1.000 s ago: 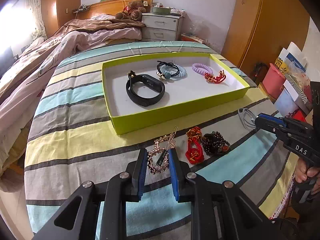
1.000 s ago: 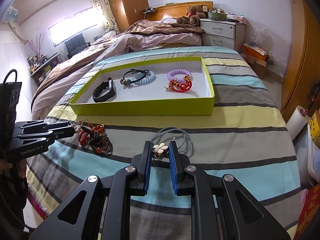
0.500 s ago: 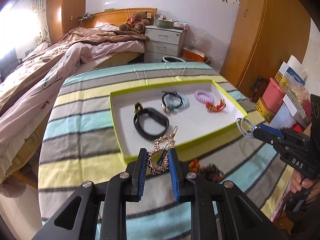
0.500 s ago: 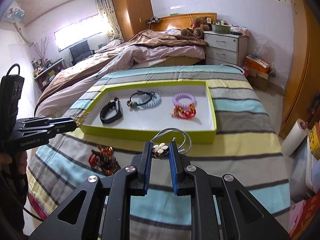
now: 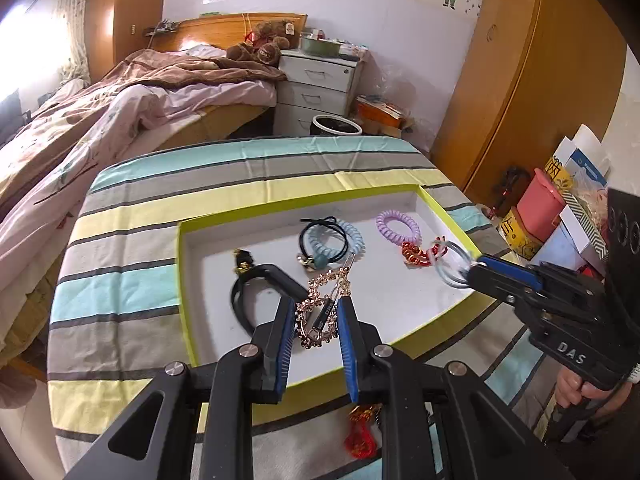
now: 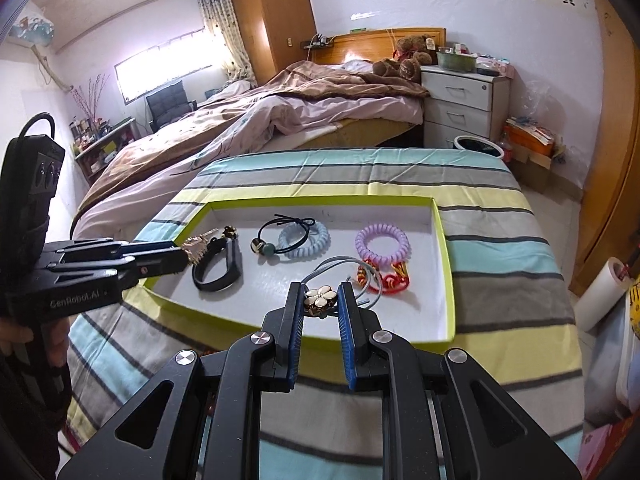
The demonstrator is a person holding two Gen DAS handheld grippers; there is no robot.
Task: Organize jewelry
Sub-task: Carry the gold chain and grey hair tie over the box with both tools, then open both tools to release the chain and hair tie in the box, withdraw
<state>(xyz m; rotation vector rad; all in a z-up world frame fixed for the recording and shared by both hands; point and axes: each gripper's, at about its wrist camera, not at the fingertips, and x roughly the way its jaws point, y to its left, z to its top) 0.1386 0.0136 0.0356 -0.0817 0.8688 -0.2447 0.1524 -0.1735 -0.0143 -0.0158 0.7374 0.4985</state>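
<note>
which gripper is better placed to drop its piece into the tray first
Probably the right gripper: its grey hair tie with a cream flower charm hangs over bare white floor in the green-rimmed tray. The left gripper, shut on the rose-gold chain bracelet, sits over the black wristband.

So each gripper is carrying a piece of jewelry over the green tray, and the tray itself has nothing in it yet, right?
Not quite. The left gripper does hold a rose-gold chain and the right gripper a flower hair tie over the green tray, but the tray is not bare: the right wrist view shows a black band, a blue coil tie, a purple coil tie and a red bracelet in it.
</note>
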